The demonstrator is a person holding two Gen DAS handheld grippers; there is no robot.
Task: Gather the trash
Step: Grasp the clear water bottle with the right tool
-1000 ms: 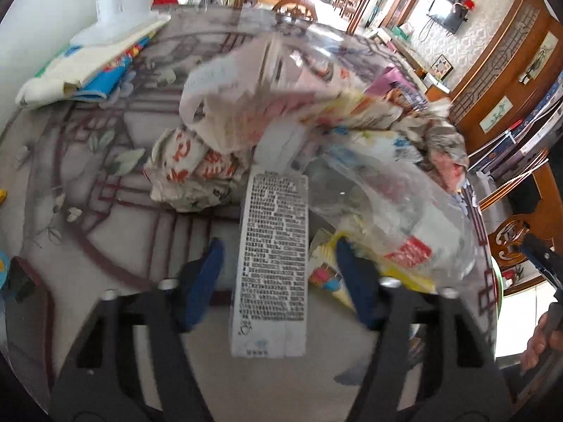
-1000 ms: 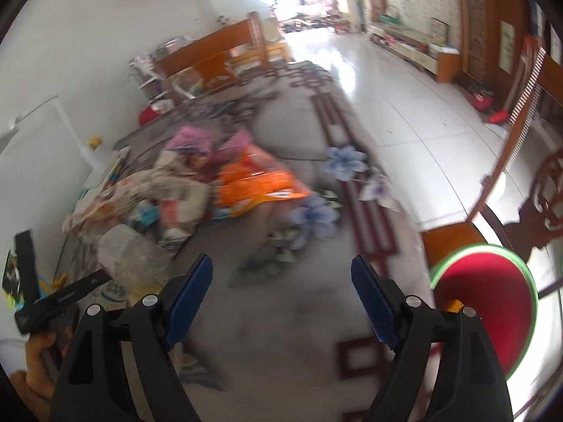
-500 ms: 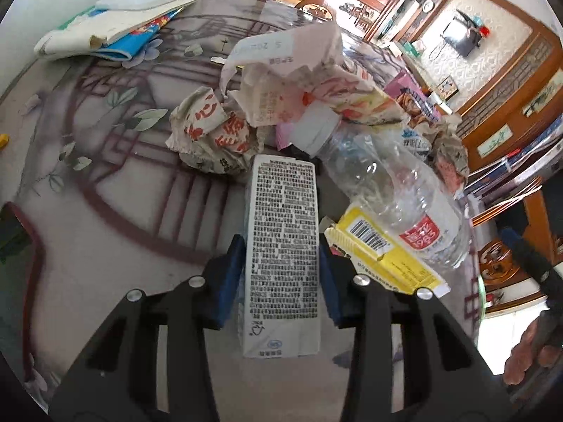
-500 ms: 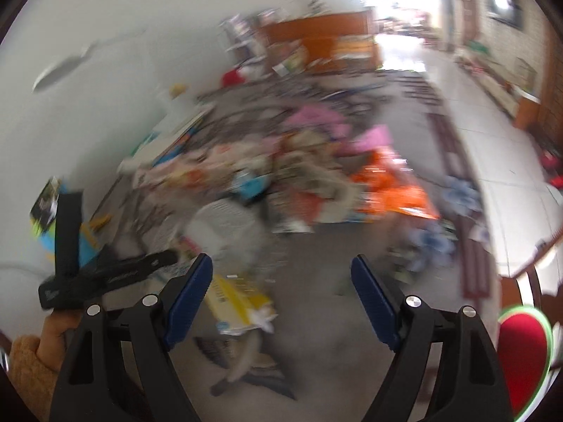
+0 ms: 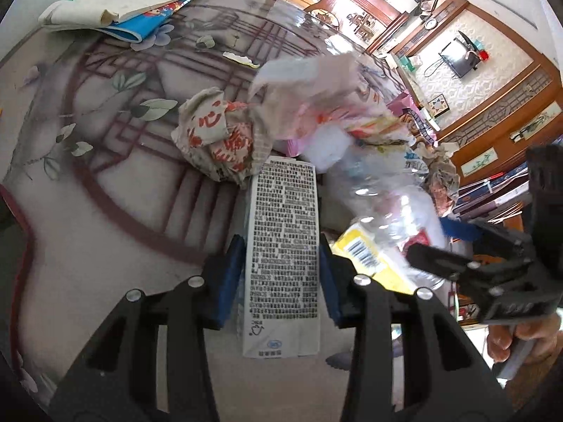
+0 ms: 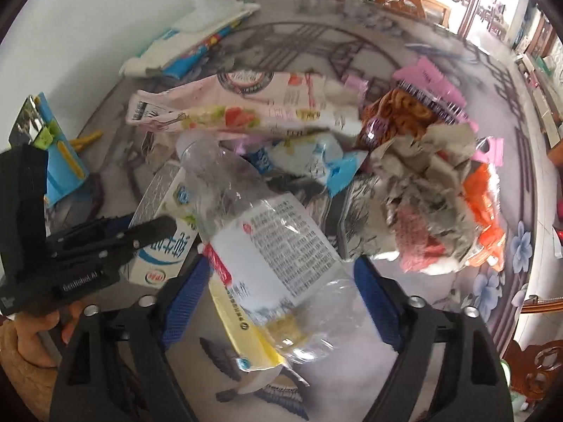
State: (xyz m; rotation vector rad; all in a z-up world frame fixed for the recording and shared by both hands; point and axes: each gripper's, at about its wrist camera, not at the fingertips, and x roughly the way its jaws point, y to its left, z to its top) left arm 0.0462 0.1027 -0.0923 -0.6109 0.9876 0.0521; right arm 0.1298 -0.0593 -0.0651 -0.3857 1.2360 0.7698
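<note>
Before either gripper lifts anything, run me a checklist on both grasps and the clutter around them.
1. Left gripper on the milk carton: pads against both sides: ok.
2. Right gripper on the plastic bottle: jaws closing, bottle between them, pads not yet pressing: not ok.
3. Bottle free of other trash: it lies across the yellow box: not ok.
4. Carton's far end clear of the crumpled wrapper: cannot tell.
5. Grippers apart from each other: close side by side, not touching: ok.

White carton (image 5: 281,246) with dense black print; clear bottle (image 6: 260,242) with a red-and-white label; yellow box (image 6: 242,320); grey table (image 5: 105,299) patterned in maroon lattice; blurred wrapper (image 6: 482,207), probably orange.
</note>
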